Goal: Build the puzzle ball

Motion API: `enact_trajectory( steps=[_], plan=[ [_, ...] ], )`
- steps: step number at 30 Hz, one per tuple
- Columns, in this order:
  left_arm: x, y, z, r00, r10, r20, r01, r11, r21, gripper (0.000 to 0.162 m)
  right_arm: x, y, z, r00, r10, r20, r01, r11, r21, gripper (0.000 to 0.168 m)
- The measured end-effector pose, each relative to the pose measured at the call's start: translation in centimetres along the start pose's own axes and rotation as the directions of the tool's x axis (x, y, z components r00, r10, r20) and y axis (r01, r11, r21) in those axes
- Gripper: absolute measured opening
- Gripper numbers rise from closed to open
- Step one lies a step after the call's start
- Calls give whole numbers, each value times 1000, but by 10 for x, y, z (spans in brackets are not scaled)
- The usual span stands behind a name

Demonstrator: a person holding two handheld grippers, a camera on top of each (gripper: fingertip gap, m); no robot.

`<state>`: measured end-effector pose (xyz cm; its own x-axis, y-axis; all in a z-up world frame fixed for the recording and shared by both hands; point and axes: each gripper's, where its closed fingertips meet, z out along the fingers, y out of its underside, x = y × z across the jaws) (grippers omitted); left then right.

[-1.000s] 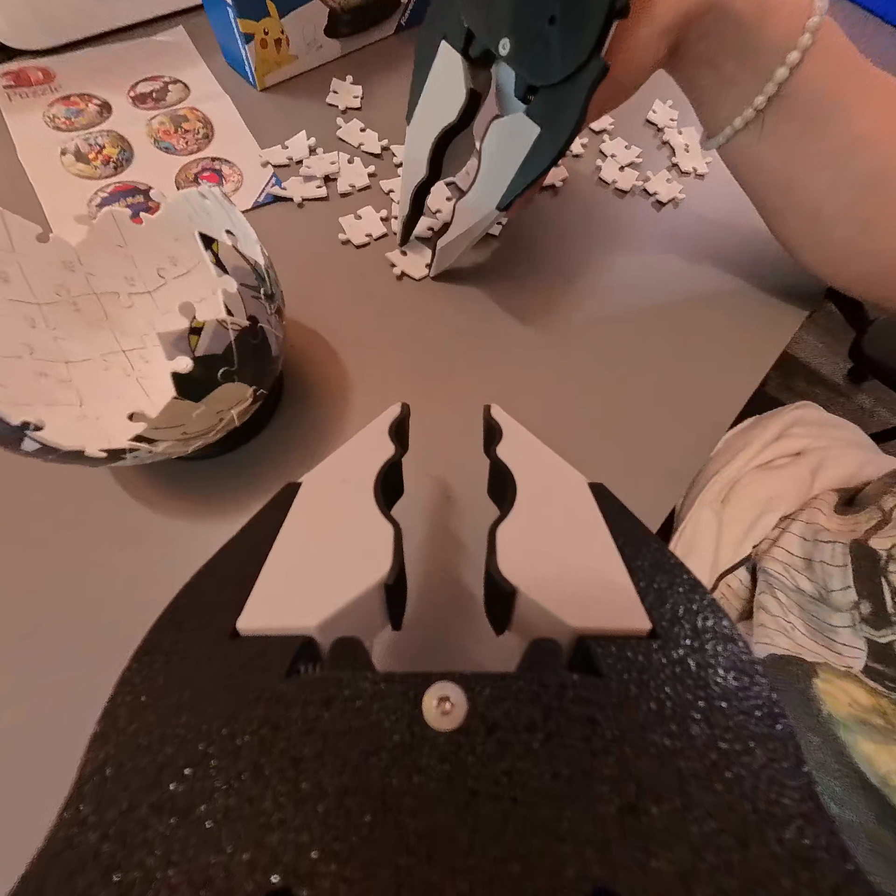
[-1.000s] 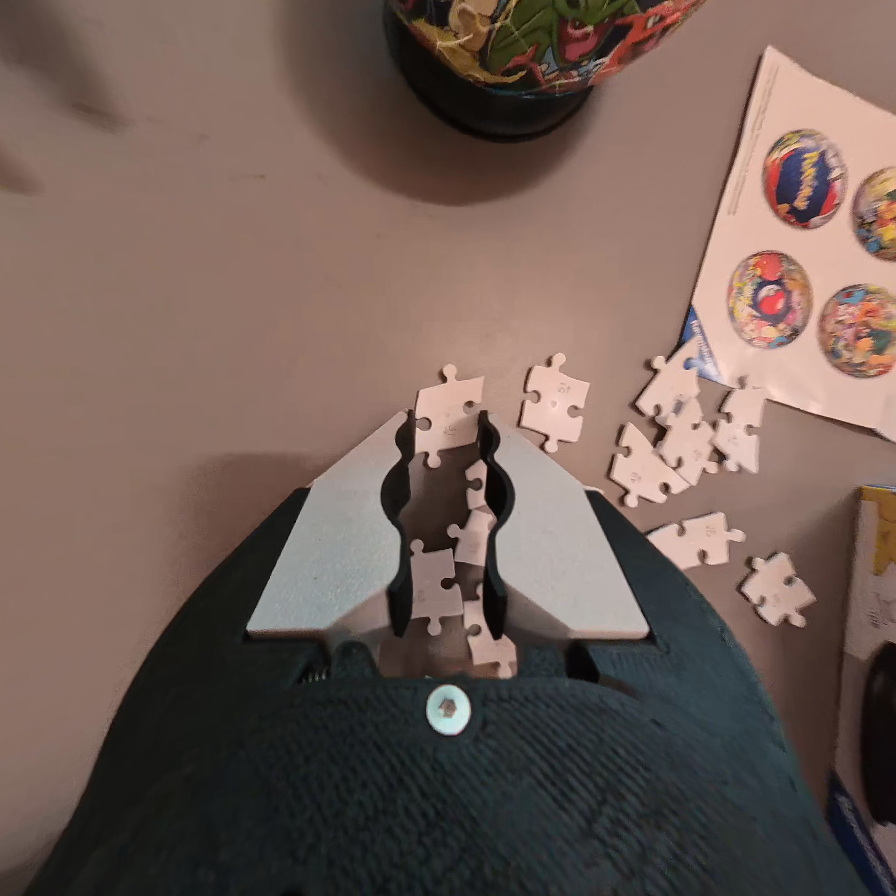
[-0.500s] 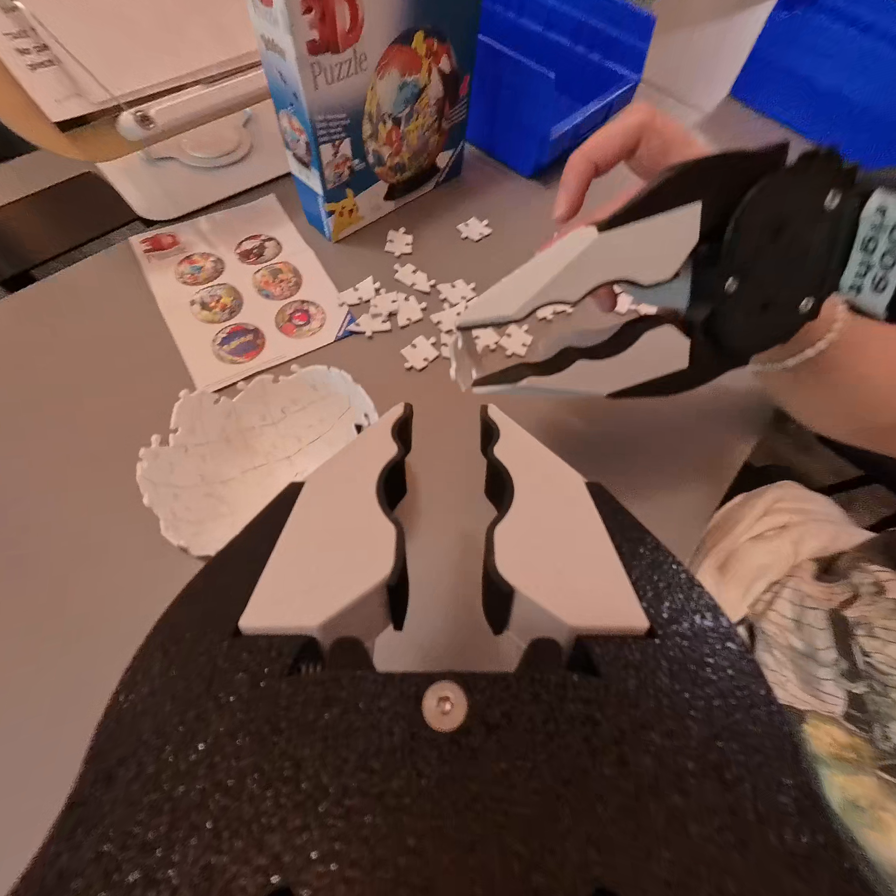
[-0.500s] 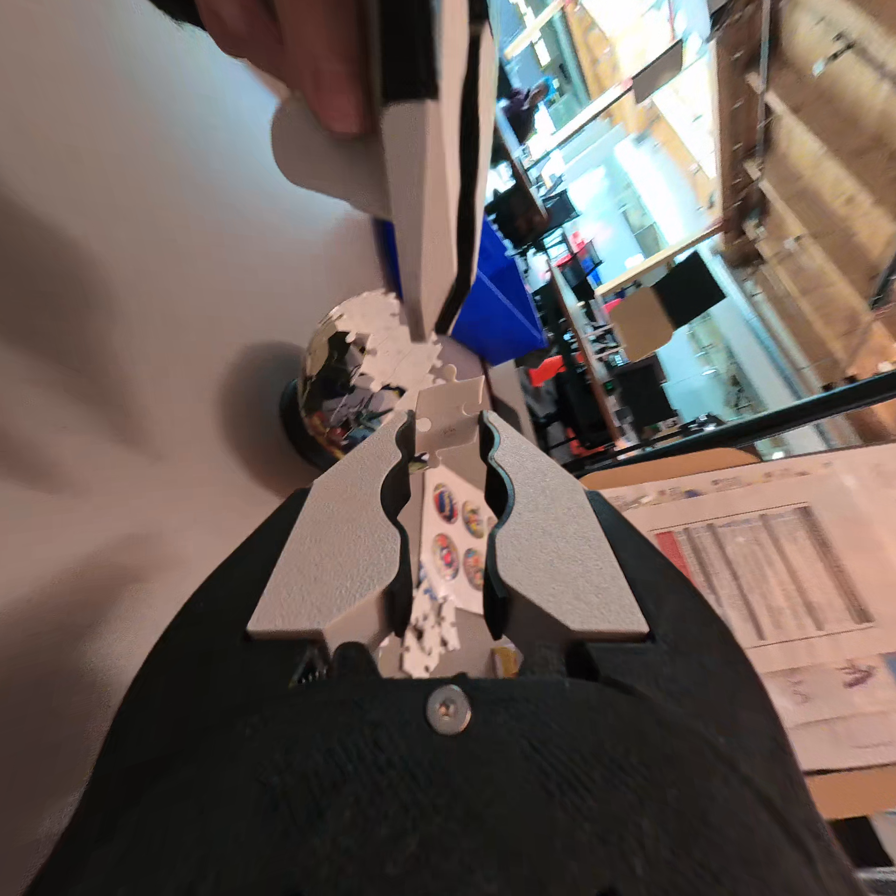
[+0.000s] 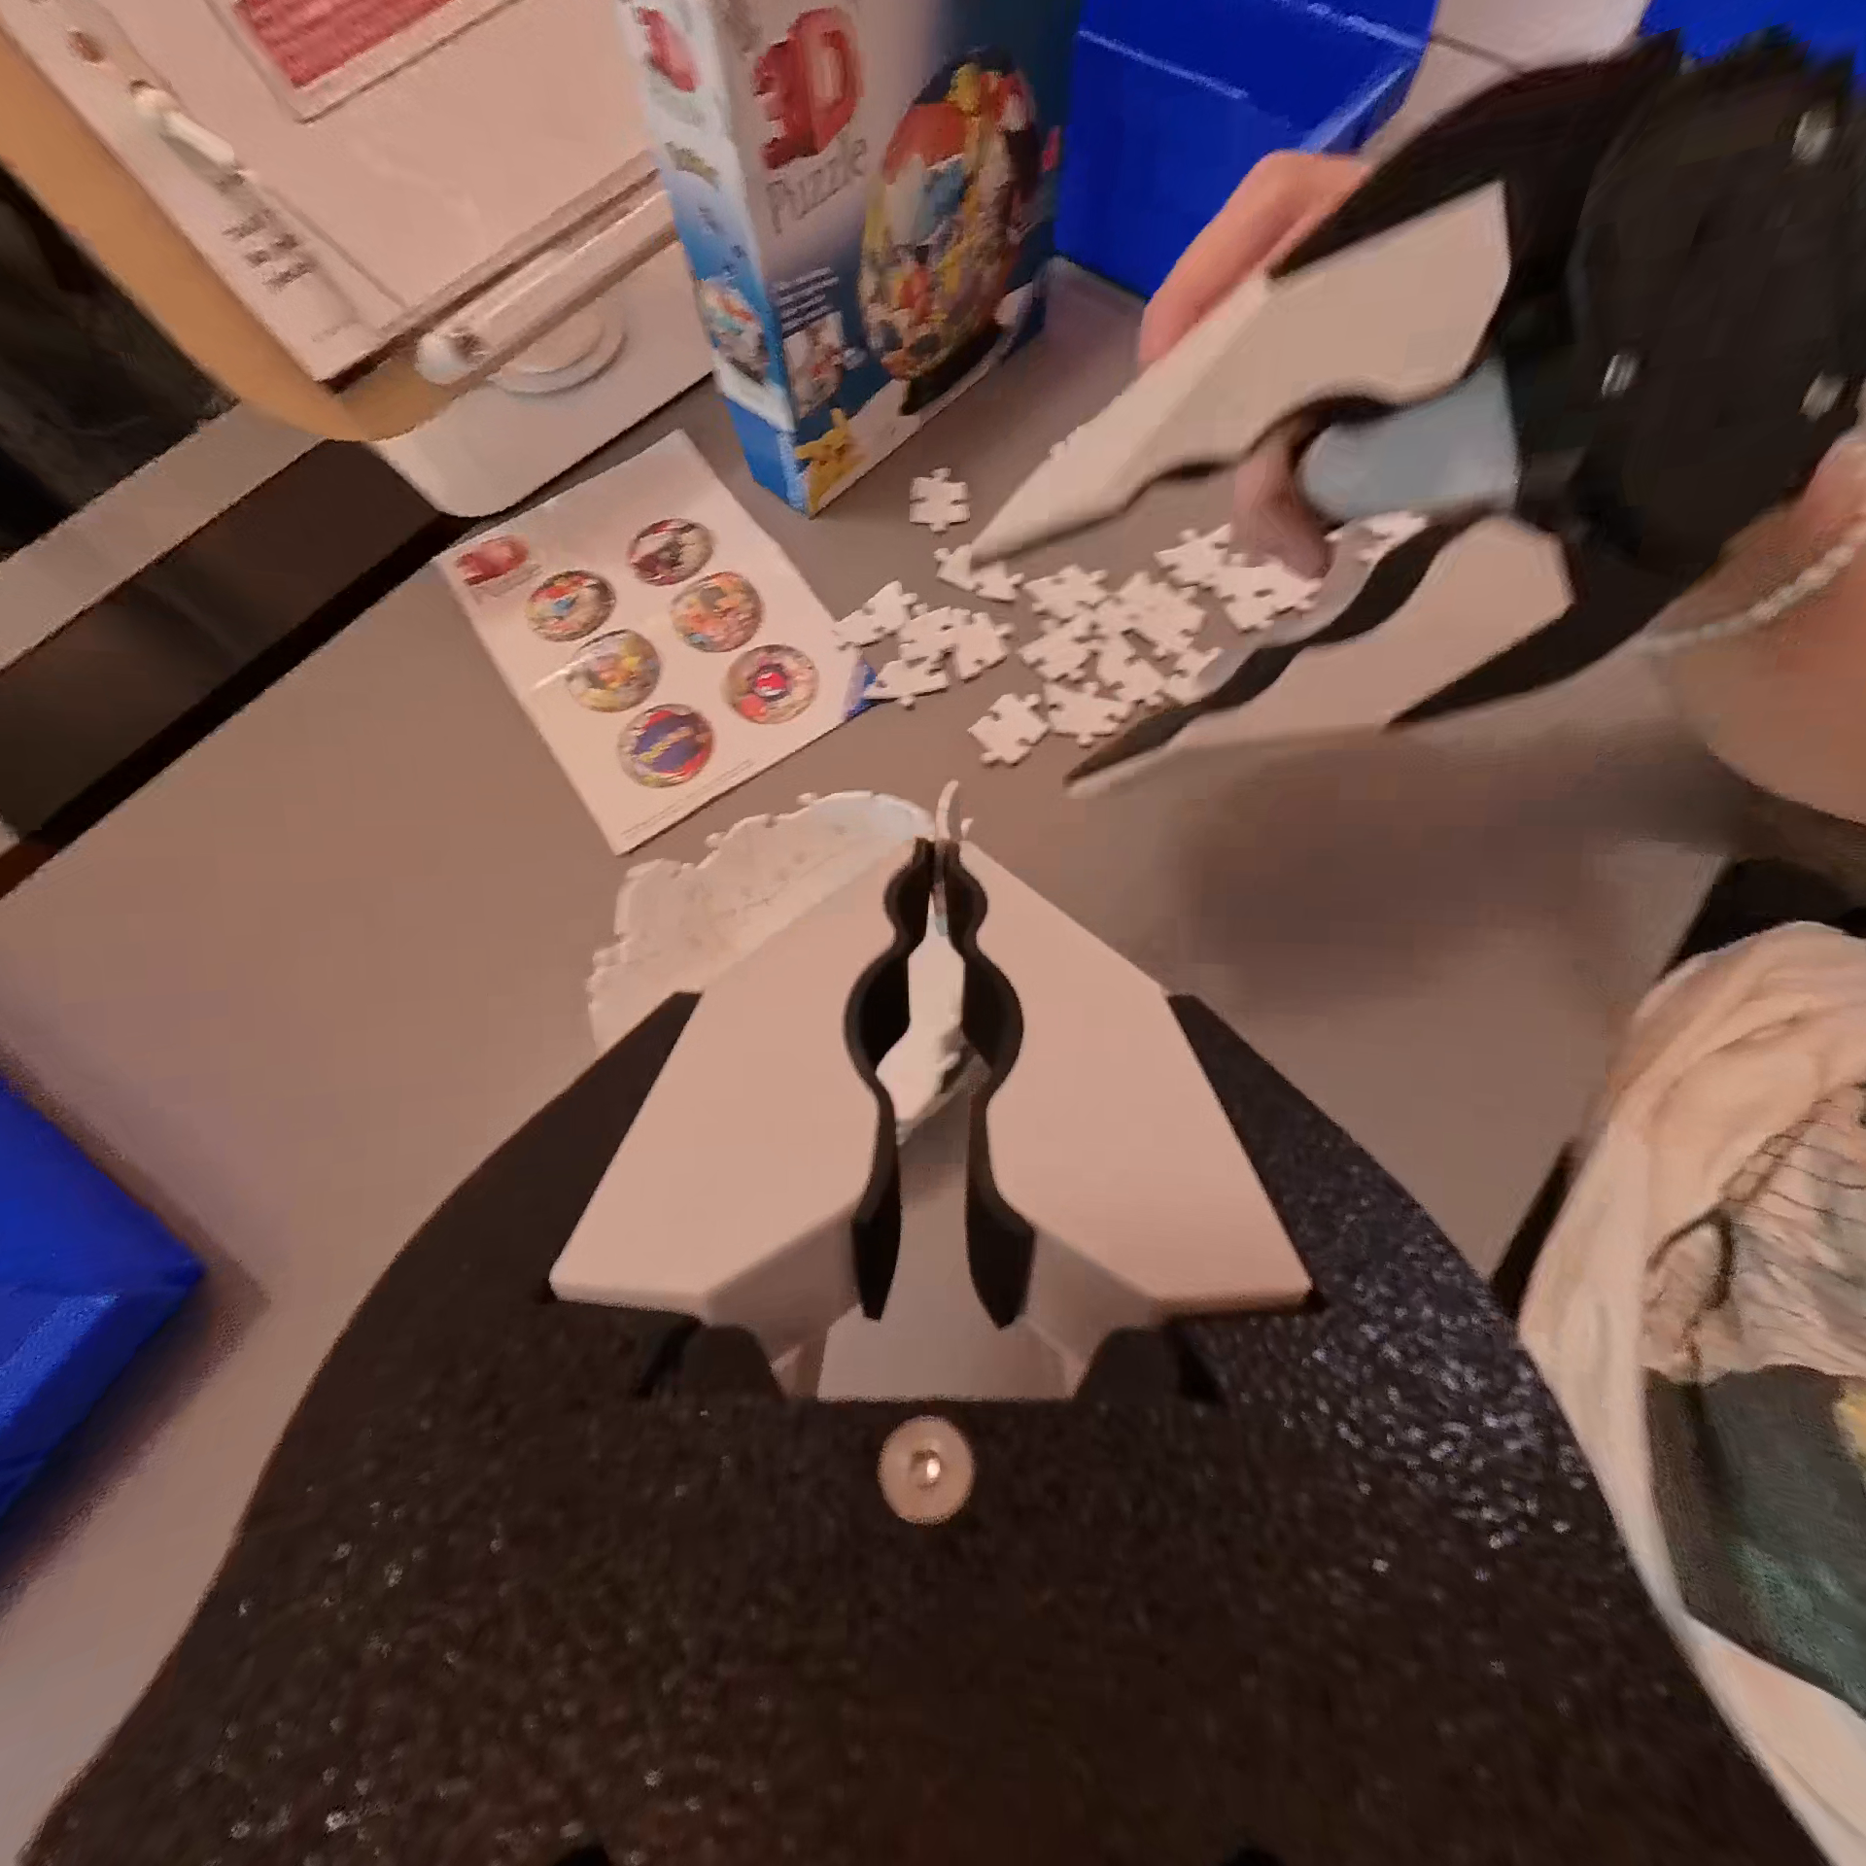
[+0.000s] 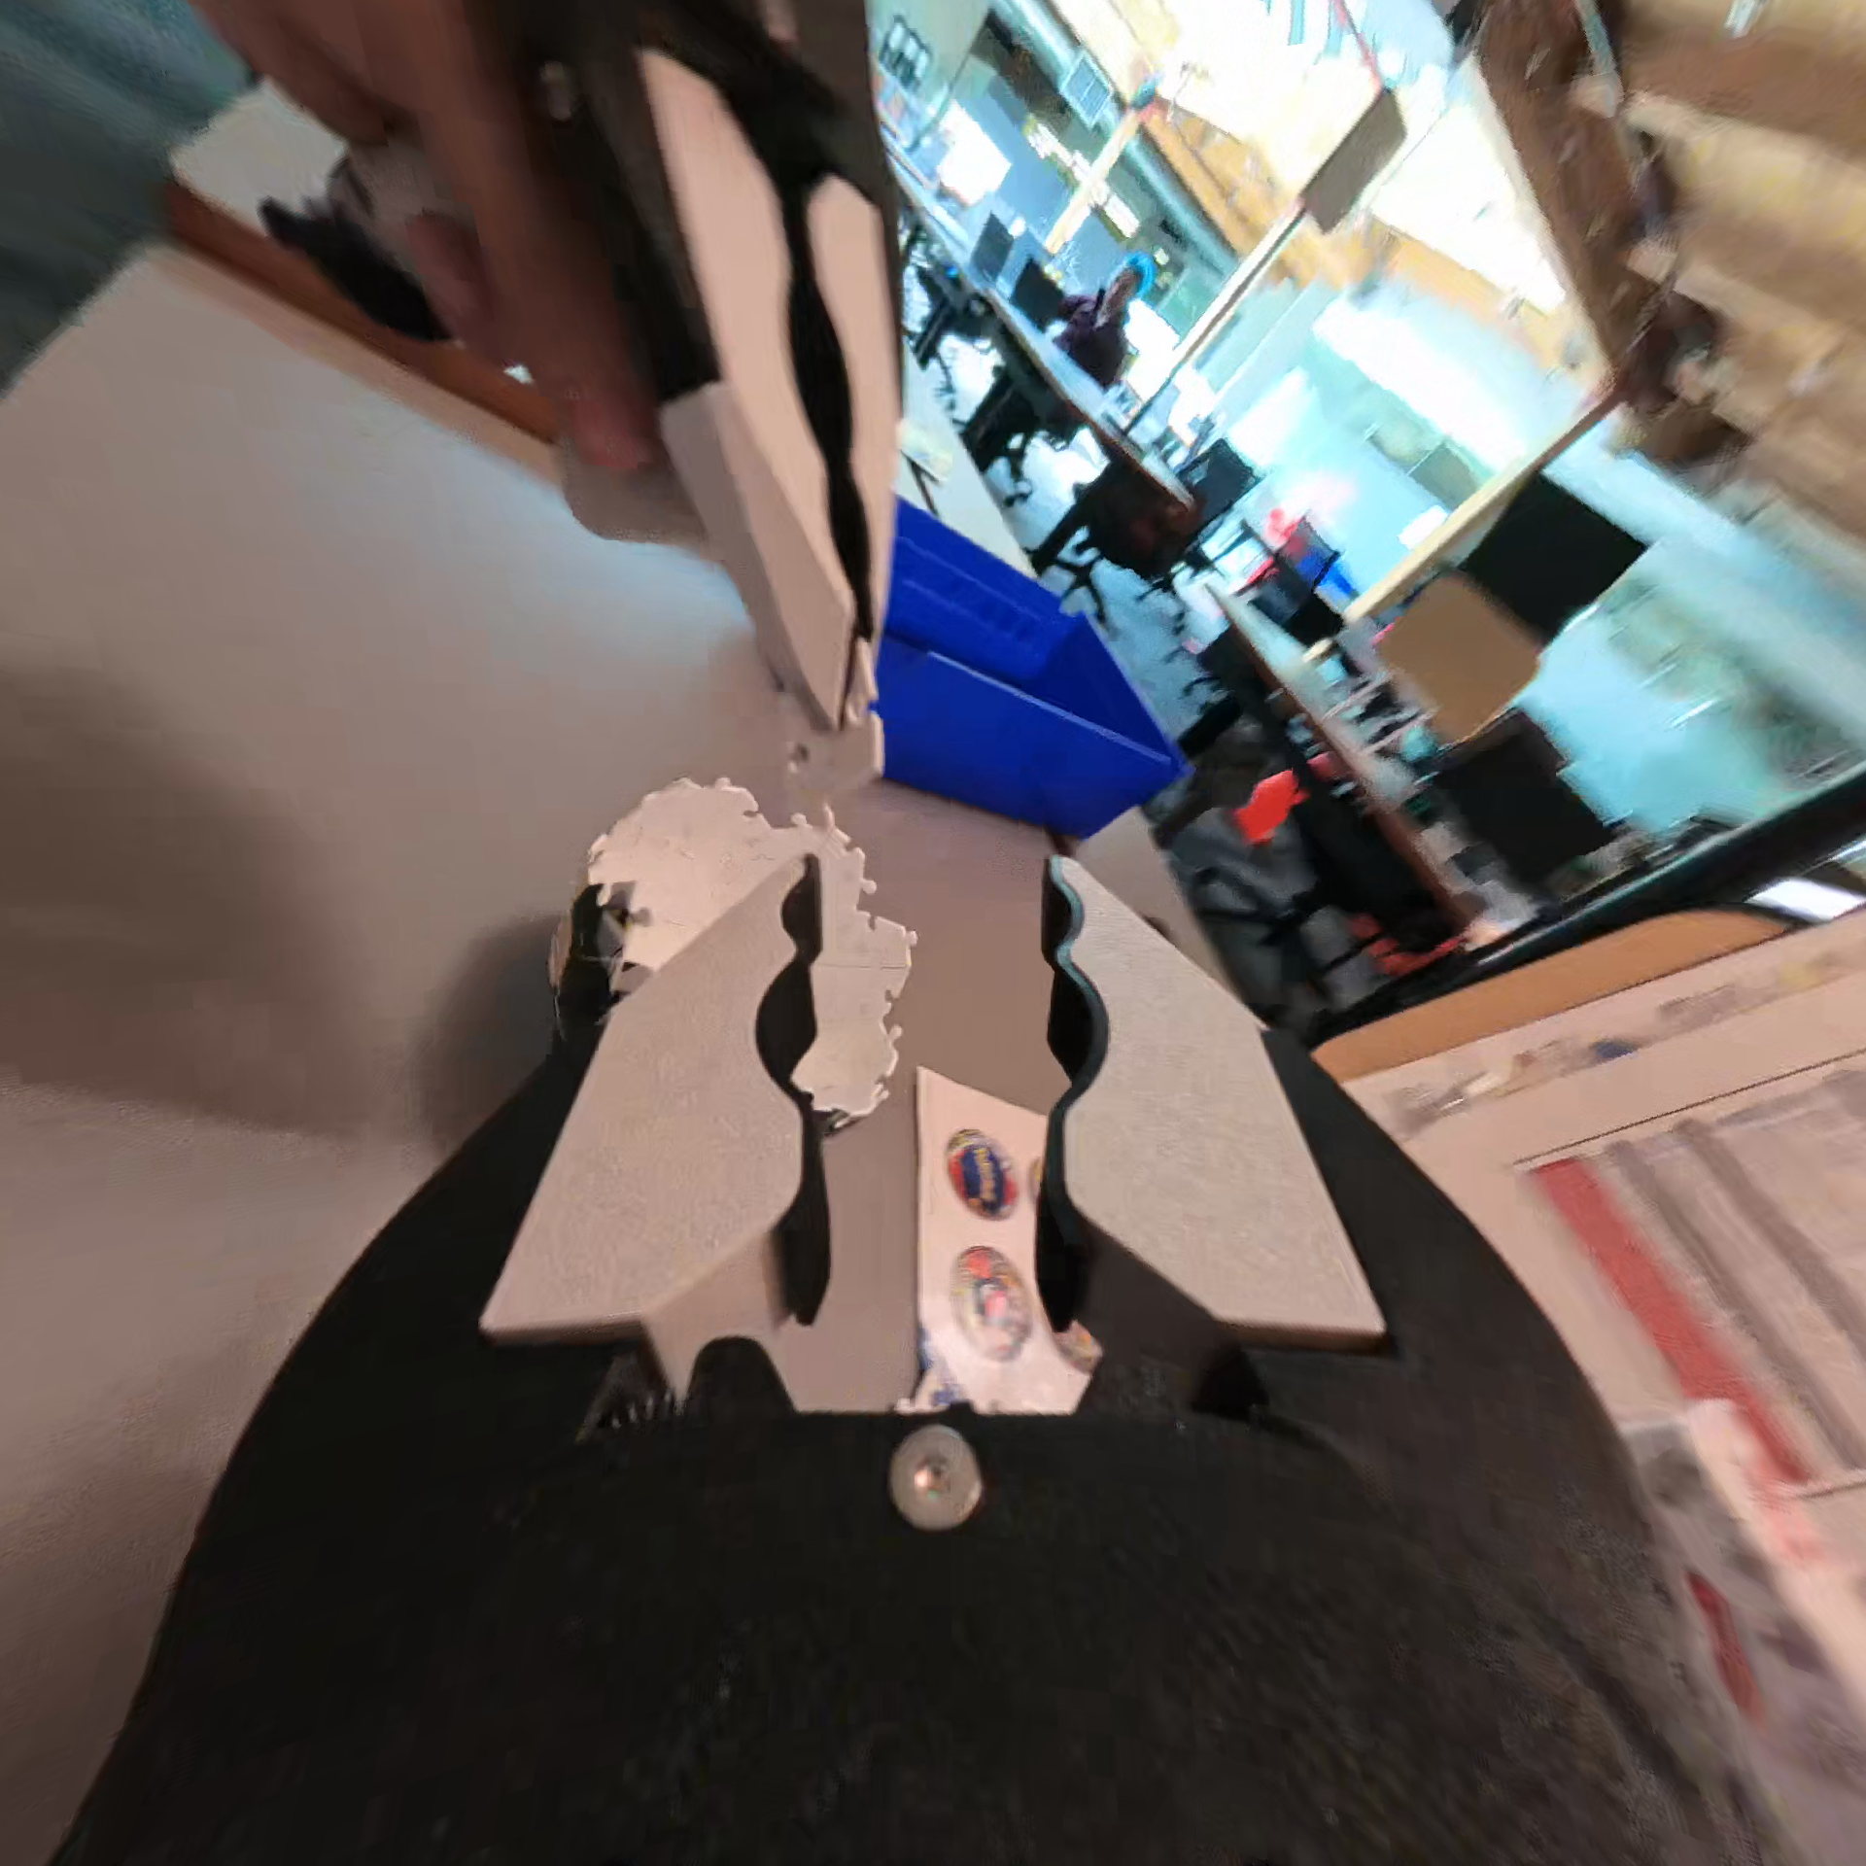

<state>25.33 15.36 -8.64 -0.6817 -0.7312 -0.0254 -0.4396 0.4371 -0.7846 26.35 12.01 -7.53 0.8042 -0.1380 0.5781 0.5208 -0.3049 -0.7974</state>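
Observation:
My left gripper (image 5: pixel 939 858) is shut on a white puzzle piece (image 5: pixel 946 816), seen edge-on at its tips. It hovers just above the half-built puzzle ball (image 5: pixel 767 889), whose white inside faces up. My right gripper (image 5: pixel 1025 666) is open and empty, above the loose white pieces (image 5: pixel 1091 626). In the right wrist view the right gripper (image 6: pixel 929 868) stands open, the left gripper (image 6: pixel 838 712) comes down from above with the piece (image 6: pixel 826 762), and the ball (image 6: pixel 677 868) sits below it.
The puzzle box (image 5: pixel 858 252) stands at the back. A leaflet (image 5: pixel 656 646) lies next to the ball. Blue bins stand at the back (image 5: pixel 1212 131) and front left (image 5: pixel 61 1313). A cloth (image 5: pixel 1717 1212) lies off the table's right edge. My right fingertips sit around 4 cm from my left ones.
The right gripper lifted a piece from the table and brought it to the left gripper. The left gripper shut on it. The right gripper opened and drew back.

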Motion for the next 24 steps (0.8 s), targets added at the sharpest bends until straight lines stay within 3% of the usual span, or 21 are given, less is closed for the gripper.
enact_trajectory(
  steps=[4,7,10,14,20,24],
  plan=[
    [-39,10,-3,1000,-2,28,4,999,-52,0,36,8,14,954,286,86,-290,957,33,40],
    [-63,16,4,999,-24,42,29,994,-108,0,36,26,39,898,385,211,-385,922,-43,40],
    [-72,23,17,1000,-18,10,20,986,-164,0,26,53,70,860,423,285,-394,906,-155,46],
    [-83,36,35,1000,24,-11,-26,970,-241,0,8,66,101,813,440,382,-393,898,-199,50],
    [-94,51,57,998,46,-44,-58,946,-320,0,-14,90,121,731,449,514,-310,889,-336,57],
    [-96,55,65,995,87,-58,-101,938,-331,0,-15,96,130,701,462,542,-314,884,-347,54]
  ],
)
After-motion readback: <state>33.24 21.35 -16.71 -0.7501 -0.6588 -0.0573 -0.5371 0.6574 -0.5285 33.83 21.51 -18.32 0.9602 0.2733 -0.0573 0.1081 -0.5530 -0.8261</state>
